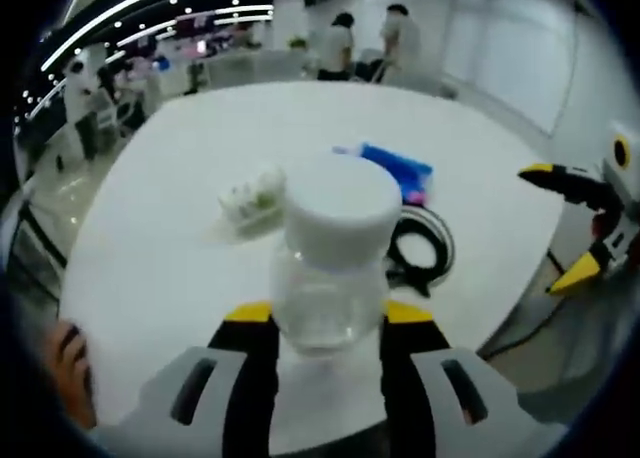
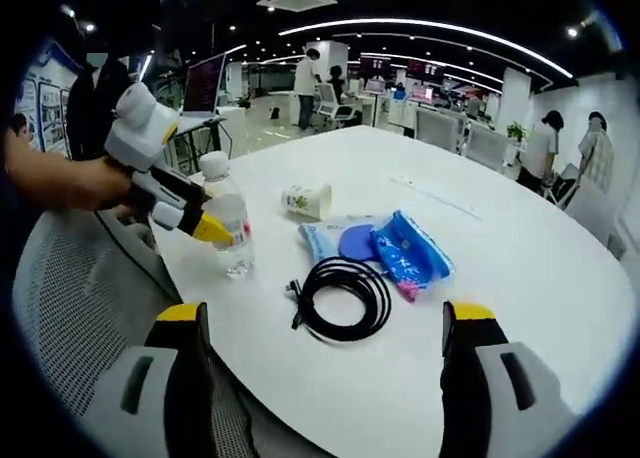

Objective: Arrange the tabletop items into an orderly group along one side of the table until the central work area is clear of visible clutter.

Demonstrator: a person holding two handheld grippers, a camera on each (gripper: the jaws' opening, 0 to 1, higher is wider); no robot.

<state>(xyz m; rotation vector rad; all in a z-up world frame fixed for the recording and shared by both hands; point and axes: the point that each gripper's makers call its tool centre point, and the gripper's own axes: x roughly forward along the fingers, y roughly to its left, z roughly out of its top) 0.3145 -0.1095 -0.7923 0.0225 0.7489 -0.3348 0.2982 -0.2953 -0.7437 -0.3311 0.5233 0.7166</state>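
Observation:
My left gripper (image 1: 330, 318) is shut on a clear plastic bottle (image 1: 330, 268) with a white cap, upright near the white round table's (image 1: 180, 278) edge. From the right gripper view, that left gripper (image 2: 205, 223) clamps the bottle (image 2: 228, 228) from the side. I cannot tell if the bottle's base touches the table. A paper cup (image 2: 308, 200) lies on its side, also seen as the cup (image 1: 252, 196) beyond the bottle. A blue packet (image 2: 410, 253) and a blue disc (image 2: 357, 243) lie beside a coiled black cable (image 2: 340, 296). My right gripper (image 2: 325, 318) hangs open before the cable.
The right gripper (image 1: 575, 228) shows open off the table's right edge. A grey mesh chair (image 2: 70, 308) stands at the near table edge. A hand (image 1: 65, 368) holds the left gripper. People (image 2: 545, 148) and desks with monitors (image 2: 205, 83) stand behind.

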